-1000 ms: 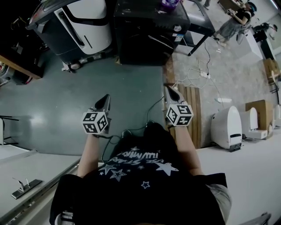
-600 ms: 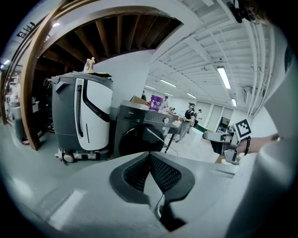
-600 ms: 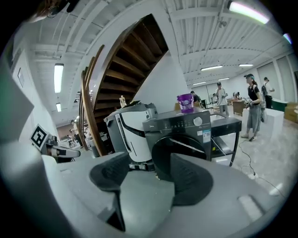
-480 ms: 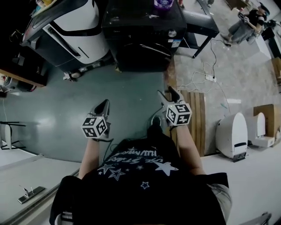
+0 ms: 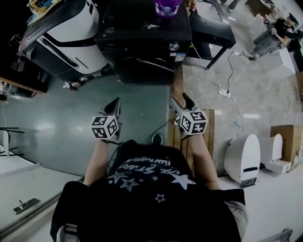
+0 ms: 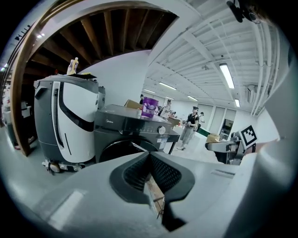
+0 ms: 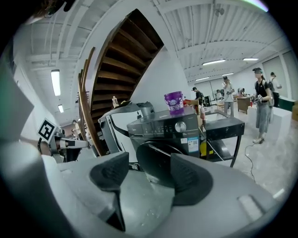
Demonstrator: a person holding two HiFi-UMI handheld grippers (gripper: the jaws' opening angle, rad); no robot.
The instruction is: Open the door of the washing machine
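Head view: washing machine (image 5: 142,38) stands ahead of the person, well apart from both grippers; its round door (image 5: 142,71) appears shut. Left gripper (image 5: 114,105) has its jaws pressed together on nothing; right gripper (image 5: 182,101) has its jaws spread wide and empty, with the door framed beyond them. Risks, as judged: no handle can be made out, so a pad may slip off the dark rim; a hard tug may rock the purple tub (image 5: 167,6) on top; the loose cable (image 5: 215,90) may snag a foot.
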